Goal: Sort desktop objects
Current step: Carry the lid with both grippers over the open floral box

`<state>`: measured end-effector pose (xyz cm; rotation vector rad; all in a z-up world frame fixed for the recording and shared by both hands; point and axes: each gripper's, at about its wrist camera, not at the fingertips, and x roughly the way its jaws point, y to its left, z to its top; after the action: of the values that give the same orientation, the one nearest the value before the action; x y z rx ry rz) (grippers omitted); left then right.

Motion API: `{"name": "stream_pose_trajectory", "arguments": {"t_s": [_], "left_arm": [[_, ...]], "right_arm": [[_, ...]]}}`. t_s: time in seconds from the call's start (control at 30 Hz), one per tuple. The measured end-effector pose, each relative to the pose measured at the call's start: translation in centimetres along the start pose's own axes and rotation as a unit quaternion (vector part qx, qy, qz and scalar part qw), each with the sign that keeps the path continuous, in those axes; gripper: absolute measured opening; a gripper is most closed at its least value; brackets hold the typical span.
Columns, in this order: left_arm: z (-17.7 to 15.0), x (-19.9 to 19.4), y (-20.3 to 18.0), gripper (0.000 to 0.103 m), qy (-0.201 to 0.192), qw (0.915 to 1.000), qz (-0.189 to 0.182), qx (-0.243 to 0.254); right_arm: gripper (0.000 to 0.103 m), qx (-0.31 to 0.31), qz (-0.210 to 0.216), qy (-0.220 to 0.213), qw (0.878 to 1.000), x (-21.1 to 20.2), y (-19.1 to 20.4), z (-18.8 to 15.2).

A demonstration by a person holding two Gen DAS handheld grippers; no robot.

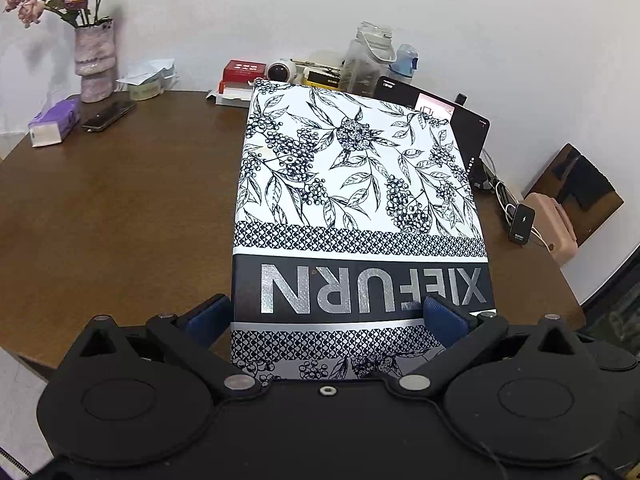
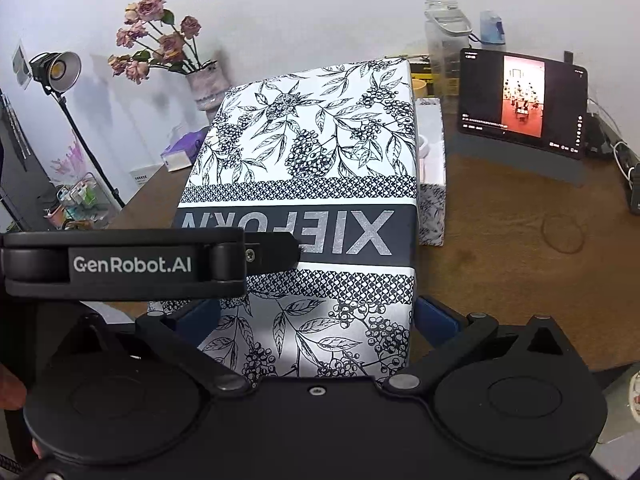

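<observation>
Left wrist: box lid (image 1: 360,184) clamped between both tongs (image 1: 328,314) (image 2: 316,316), each shut on it.

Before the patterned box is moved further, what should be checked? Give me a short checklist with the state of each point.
1. Left gripper fingers on both sides of the patterned box: ok.
2. Right gripper fingers on both sides of the box: ok.
3. Firm contact of the pads: cannot tell.
4. Box clear of the tablet: ok in the right wrist view.
5. Box clear of the smaller patterned box beside it: cannot tell, very close.
6. Bare table to the left for setting down: ok.
</observation>
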<state>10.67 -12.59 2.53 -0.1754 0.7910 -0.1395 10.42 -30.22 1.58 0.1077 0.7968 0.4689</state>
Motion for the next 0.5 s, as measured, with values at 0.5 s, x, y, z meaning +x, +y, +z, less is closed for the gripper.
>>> {"name": "stream_pose_trajectory", "arguments": {"t_s": [0.5], "left_arm": [[5.8,6.4,1.3,0.103,0.009,1.0,-0.001,0.002]], "right_arm": [[0.103,0.006,-0.004,0.005,1.0,5.5,-3.6,6.0]]}}
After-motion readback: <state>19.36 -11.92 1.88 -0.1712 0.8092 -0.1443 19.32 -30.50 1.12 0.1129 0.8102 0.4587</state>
